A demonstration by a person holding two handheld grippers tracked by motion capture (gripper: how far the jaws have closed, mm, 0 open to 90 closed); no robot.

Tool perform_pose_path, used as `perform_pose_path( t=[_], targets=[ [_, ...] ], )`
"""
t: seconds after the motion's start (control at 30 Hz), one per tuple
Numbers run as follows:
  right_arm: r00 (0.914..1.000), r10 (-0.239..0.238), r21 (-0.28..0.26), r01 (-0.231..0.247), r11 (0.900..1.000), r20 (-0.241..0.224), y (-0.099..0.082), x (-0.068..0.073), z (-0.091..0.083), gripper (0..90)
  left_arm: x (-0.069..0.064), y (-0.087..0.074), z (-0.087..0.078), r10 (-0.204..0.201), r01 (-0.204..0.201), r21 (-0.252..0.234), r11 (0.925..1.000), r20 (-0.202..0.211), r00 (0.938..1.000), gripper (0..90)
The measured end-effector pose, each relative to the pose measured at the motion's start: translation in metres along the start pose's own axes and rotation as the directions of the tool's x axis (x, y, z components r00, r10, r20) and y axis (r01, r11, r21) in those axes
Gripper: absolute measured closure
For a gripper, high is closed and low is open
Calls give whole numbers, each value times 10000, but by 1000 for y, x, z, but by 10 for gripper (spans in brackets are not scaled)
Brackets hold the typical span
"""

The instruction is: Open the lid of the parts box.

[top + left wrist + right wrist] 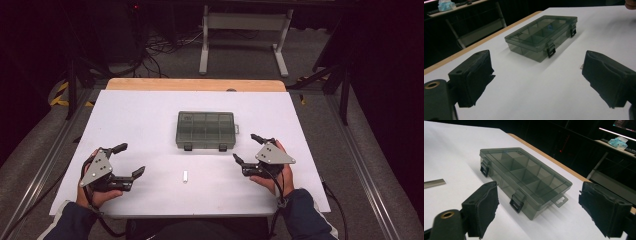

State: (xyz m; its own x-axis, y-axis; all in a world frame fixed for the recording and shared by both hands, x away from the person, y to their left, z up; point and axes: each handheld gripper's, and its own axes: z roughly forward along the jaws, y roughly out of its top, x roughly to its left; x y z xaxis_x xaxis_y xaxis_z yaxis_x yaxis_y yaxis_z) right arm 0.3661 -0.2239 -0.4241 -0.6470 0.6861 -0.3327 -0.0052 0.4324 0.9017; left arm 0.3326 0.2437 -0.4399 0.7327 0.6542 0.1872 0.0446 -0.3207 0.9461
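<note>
Both grippers gape wide, holding nothing: left gripper (pixel 131 160), right gripper (pixel 246 148). Closed box (pixel 205 130) lies between; contents murky through lid. Small white piece (pixel 185 176) unidentifiable.

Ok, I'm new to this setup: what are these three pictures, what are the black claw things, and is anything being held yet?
No robot here: a person holds a hand-operated two-jaw gripper in each hand. The high view looks down on the white table; the left gripper sits at its left, the right gripper at its right. The other two pictures come from cameras riding on each gripper, looking out between its black jaws. On the table lie a closed grey compartment box with two front latches and, nearer the person, a small white piece. Both grippers are open and hold nothing.
</note>
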Motion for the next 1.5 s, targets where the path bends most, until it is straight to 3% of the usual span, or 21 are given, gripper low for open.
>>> perform_pose_path(
  t=[0.2, 0.47, 0.63, 0.83, 1.2, 1.4, 1.5],
  targets=[
    [9999, -20, 177, 18, 9998, 99, -4, 0, 0, 161, -1, -2, 5, -52, 43, 213, 9998, 405, 9992, 113],
    [9999, 148, 570, -151, 9983, 51, -6, -4, 10, 160, 3, -5, 9, -293, 278, 254, 9993, 595, 9978, 120],
    [9993, 367, 875, -361, 9955, -53, -10, -9, 17, 157, 5, -2, 20, -110, 75, 493, 9988, 706, 9974, 123],
    [9985, 505, 1353, -473, 9897, -201, -15, -17, 29, 155, 13, 2, 38, -192, 145, 548, 9984, 864, 9961, 126],
    [9963, 779, 1415, -719, 9873, -374, -14, -25, 41, 155, 13, 17, 79, 85, -166, 671, 9976, 1181, 9930, 138],
    [9951, 859, 1593, -771, 9842, -492, -14, -27, 50, 155, 11, 21, 103, 190, -329, 992, 9945, 1376, 9903, 150],
    [9912, 1092, 1851, -938, 9782, -748, -16, -31, 59, 158, 11, 24, 124, 168, -355, 1255, 9915, 1473, 9889, 154]
  ],
)
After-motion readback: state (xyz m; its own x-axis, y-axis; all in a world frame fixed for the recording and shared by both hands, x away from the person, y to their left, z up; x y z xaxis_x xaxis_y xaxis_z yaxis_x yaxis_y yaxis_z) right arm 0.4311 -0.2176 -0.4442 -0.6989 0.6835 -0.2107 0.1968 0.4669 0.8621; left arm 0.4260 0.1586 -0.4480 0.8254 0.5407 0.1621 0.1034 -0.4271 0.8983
